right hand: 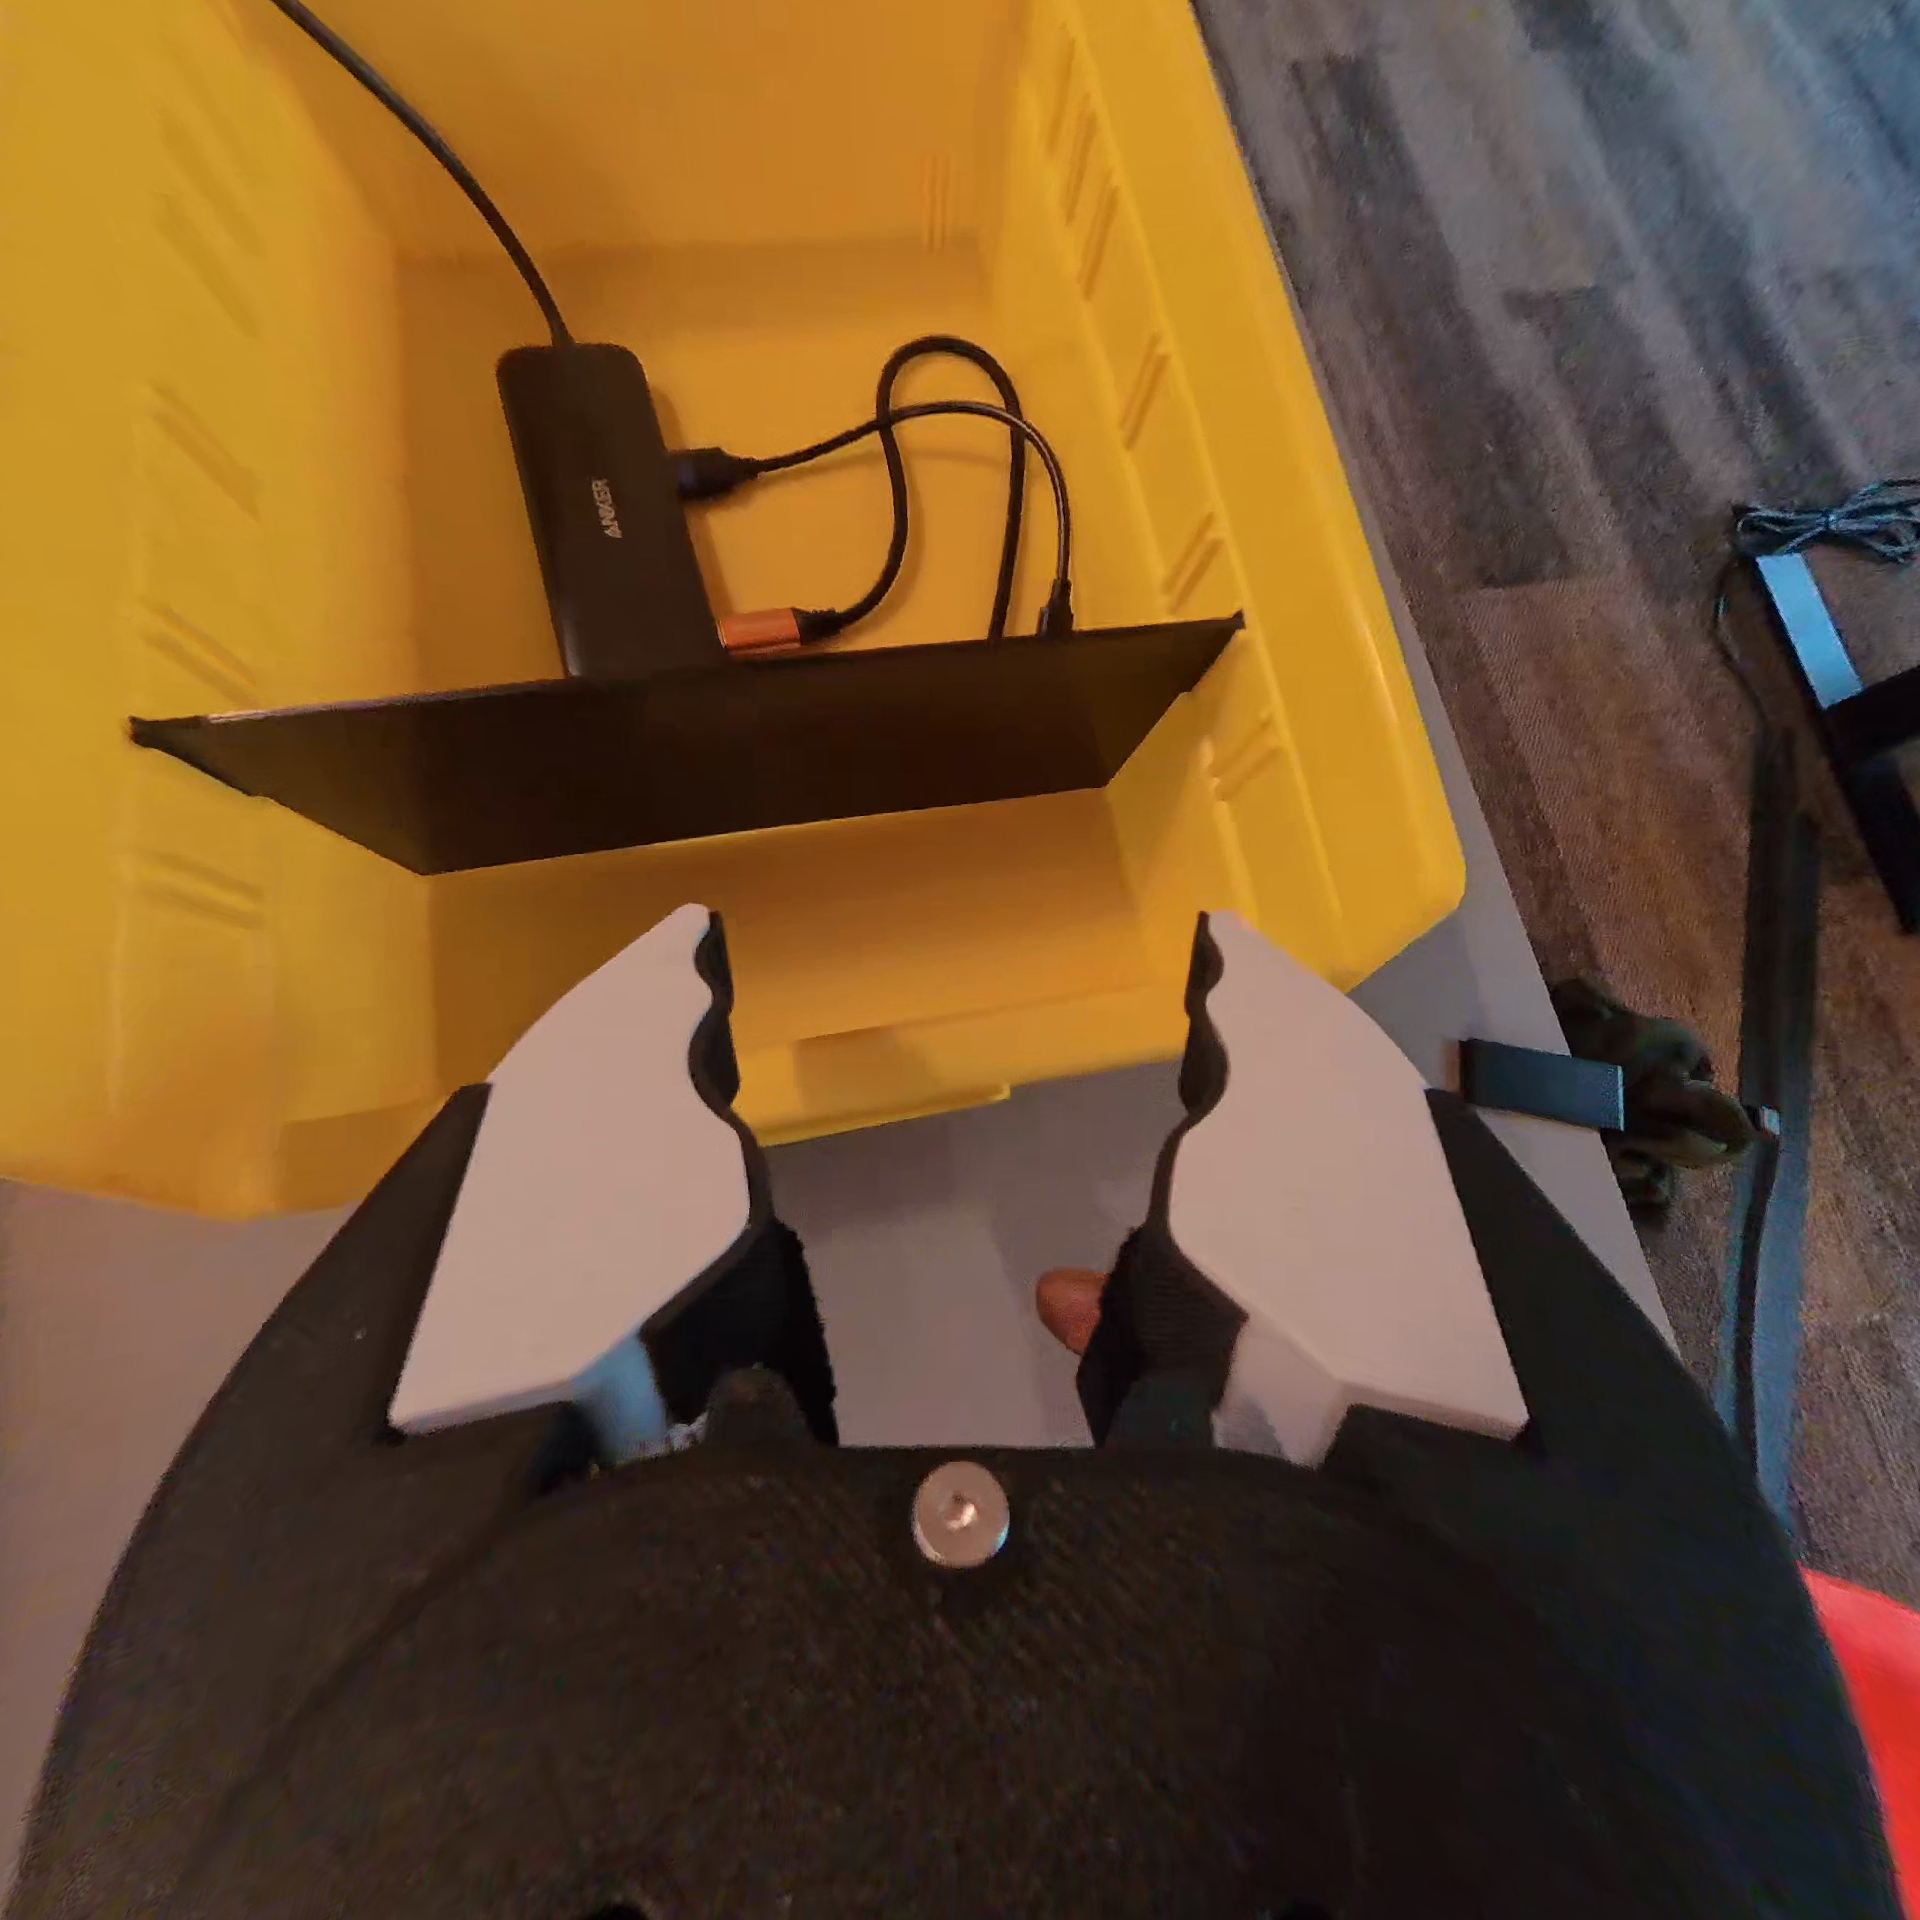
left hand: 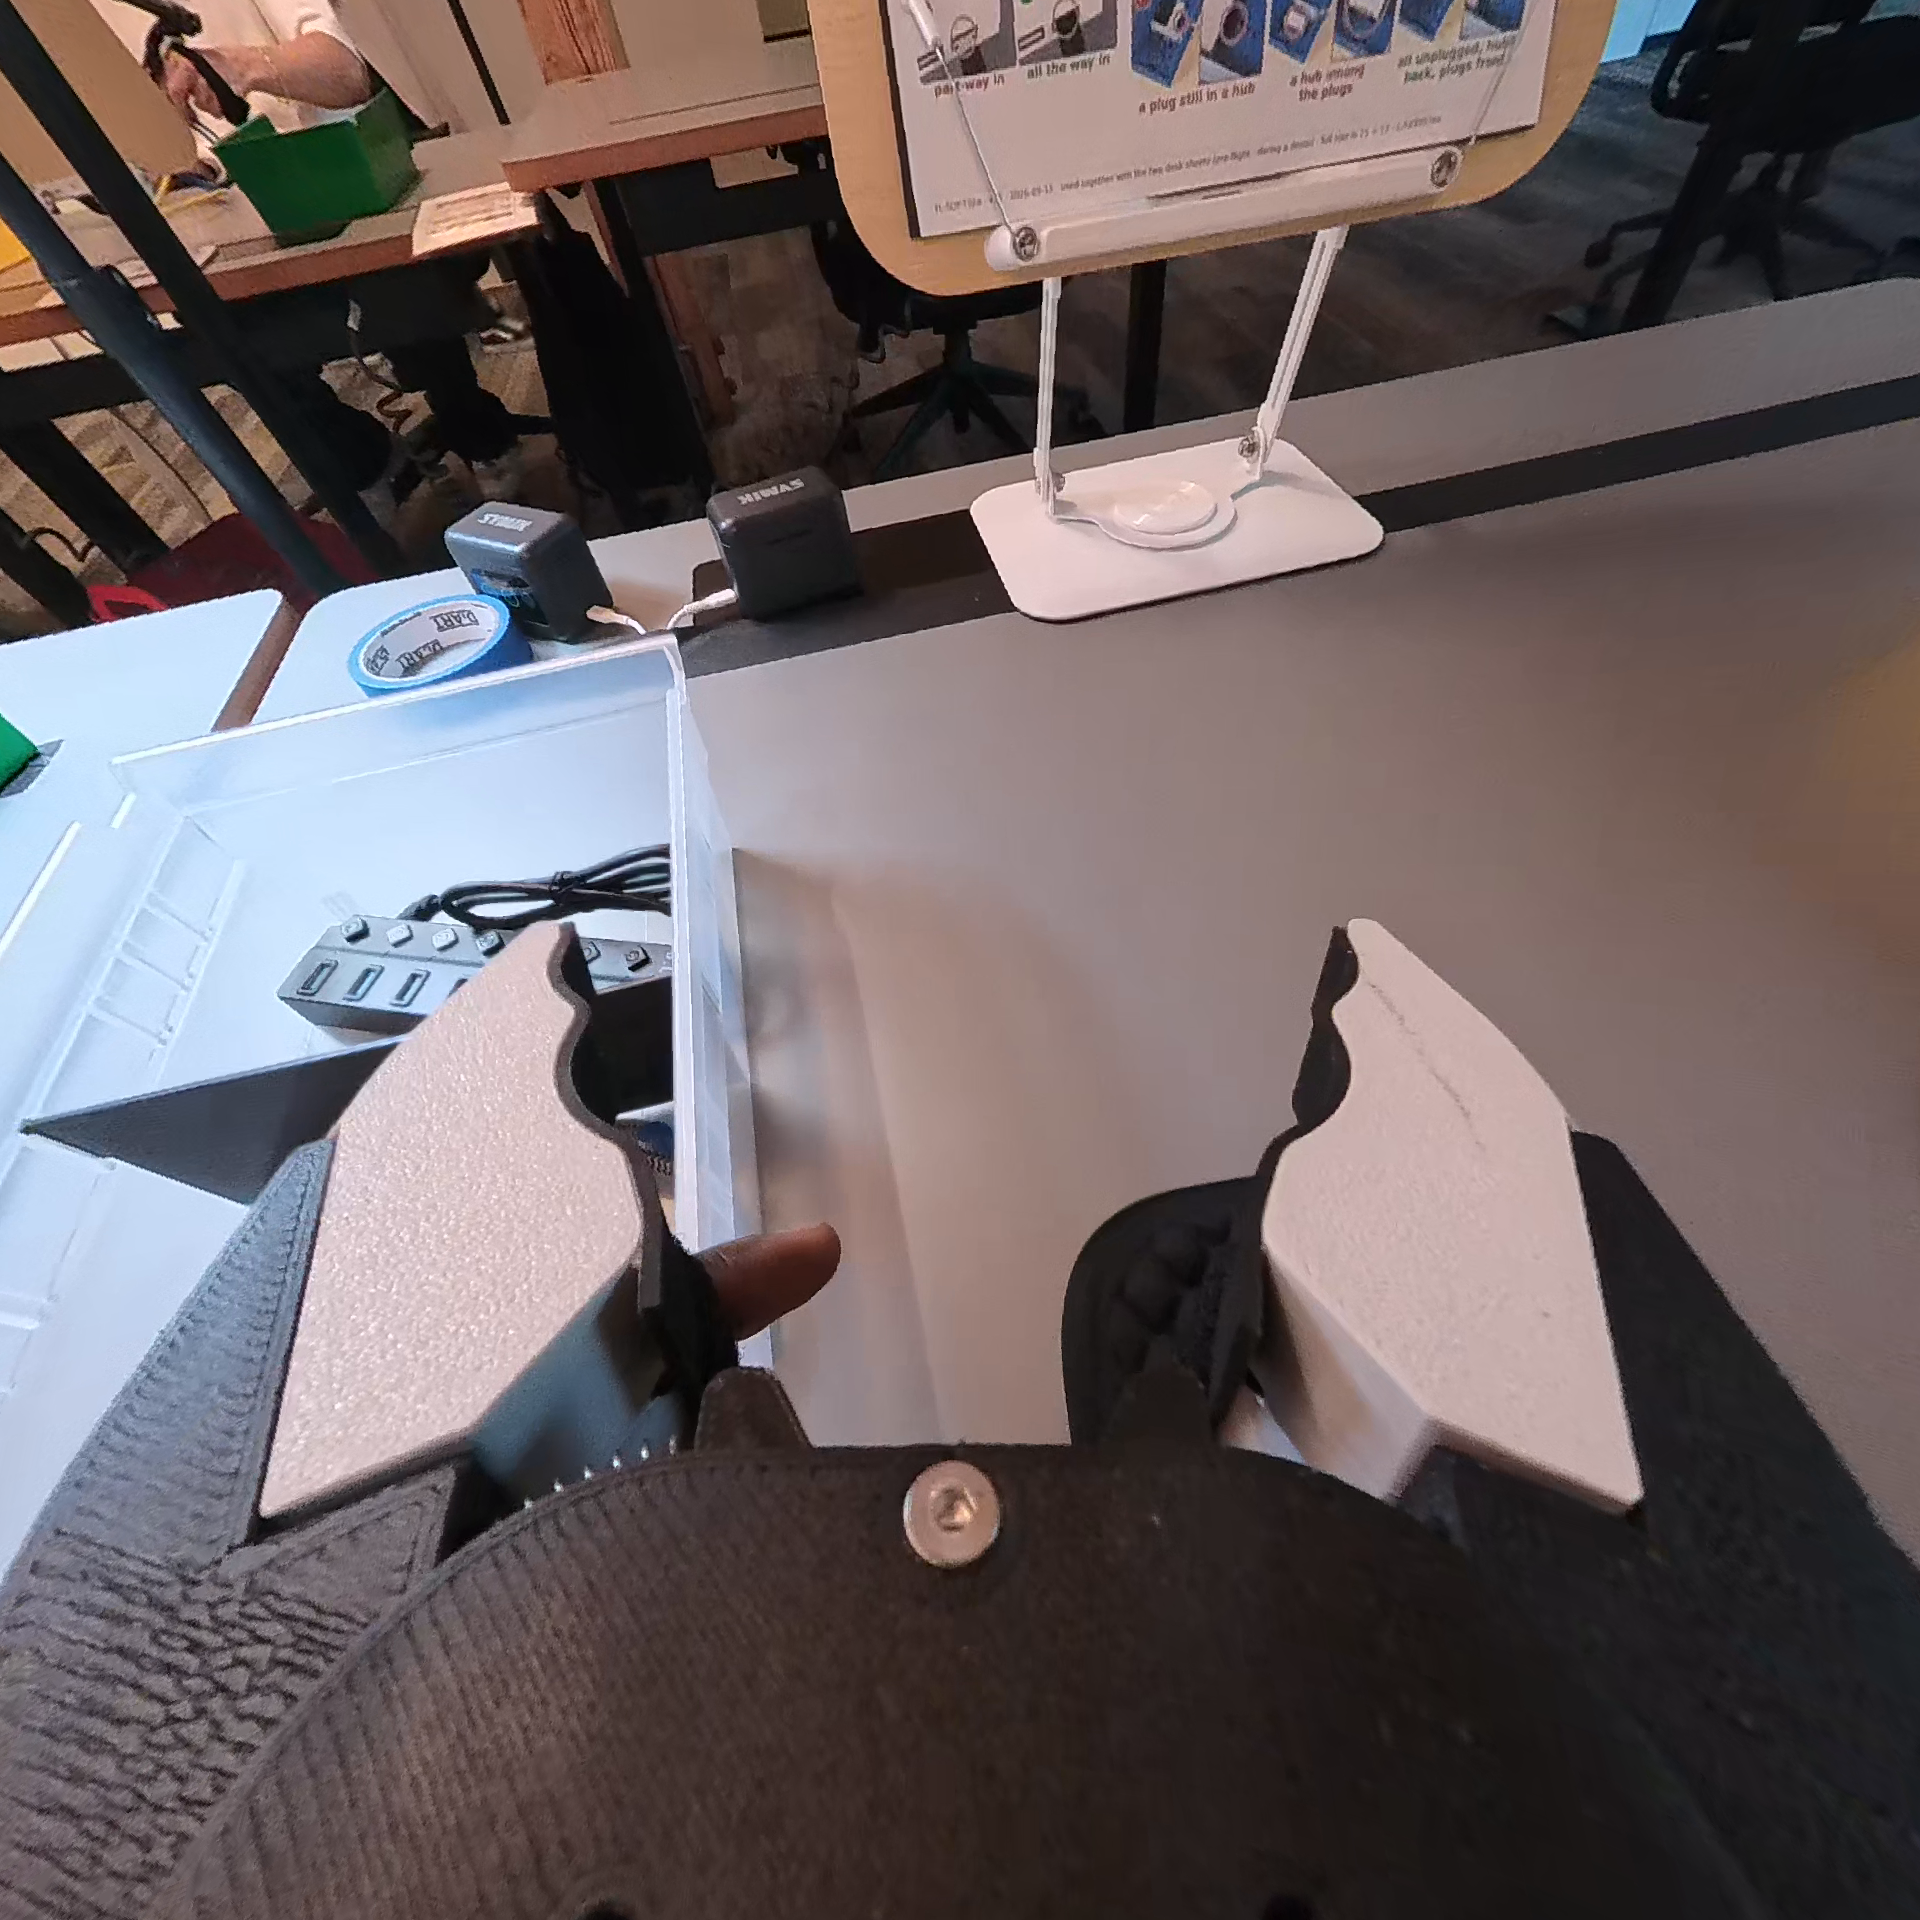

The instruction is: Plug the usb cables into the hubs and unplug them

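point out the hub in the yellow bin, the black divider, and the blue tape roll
hub (right hand: 603, 509): right wrist view, middle of its black top face
divider (right hand: 727, 753): right wrist view, centre of the black panel across the bin
tape roll (left hand: 442, 642): left wrist view, blue outer band facing the camera

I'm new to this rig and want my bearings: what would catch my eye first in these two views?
The bright yellow bin fills the right wrist view; behind its black divider lies a black hub with cables plugged into its side. The open right tool hangs over the bin's near, bare compartment. In the left wrist view, the open left tool straddles the wall of a clear bin holding a black multi-port hub.
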Available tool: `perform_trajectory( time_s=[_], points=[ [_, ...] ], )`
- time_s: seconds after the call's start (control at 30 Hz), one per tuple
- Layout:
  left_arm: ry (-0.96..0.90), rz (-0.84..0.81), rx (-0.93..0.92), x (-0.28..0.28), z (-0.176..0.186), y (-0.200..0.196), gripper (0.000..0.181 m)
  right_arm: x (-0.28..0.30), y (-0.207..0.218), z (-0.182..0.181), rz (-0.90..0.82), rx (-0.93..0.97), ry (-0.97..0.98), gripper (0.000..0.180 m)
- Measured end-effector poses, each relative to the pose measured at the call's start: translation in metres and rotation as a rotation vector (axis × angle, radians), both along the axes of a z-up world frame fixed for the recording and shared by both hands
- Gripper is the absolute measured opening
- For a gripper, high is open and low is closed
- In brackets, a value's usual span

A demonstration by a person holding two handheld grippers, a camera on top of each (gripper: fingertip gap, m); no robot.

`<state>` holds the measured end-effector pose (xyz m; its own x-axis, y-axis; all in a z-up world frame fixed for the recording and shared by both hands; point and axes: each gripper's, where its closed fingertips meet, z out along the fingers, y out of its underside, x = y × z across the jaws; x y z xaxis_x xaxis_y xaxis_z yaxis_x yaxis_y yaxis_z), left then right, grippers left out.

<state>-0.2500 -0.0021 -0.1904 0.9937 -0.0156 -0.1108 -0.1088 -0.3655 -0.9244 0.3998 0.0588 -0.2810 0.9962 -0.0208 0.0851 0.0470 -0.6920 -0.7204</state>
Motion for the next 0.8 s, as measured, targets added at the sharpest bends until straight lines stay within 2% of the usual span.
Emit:
perform_trajectory(
  time_s=[0.2, 0.4, 0.5, 0.6, 0.8],
  points=[
    [0.005, -0.009, 0.015, 0.002, 0.005, 0.003, 0.128, -0.016, 0.024, 0.015, 0.075, 0.094, 0.029, 0.12],
    [0.003, -0.015, 0.023, 0.004, 0.007, 0.004, 0.128, -0.05, 0.091, 0.035, 0.251, 0.018, -0.023, 0.118],
    [-0.001, -0.01, 0.026, 0.003, 0.007, 0.003, 0.127, -0.055, 0.122, 0.031, 0.264, -0.041, -0.047, 0.115],
    [-0.004, 0.002, 0.029, 0.002, 0.006, 0.001, 0.127, -0.05, 0.114, 0.029, 0.222, -0.058, -0.031, 0.111],
    [-0.013, 0.001, 0.015, -0.001, 0.003, 0.003, 0.127, -0.03, 0.059, 0.02, 0.147, -0.064, -0.032, 0.106]
  ],
)
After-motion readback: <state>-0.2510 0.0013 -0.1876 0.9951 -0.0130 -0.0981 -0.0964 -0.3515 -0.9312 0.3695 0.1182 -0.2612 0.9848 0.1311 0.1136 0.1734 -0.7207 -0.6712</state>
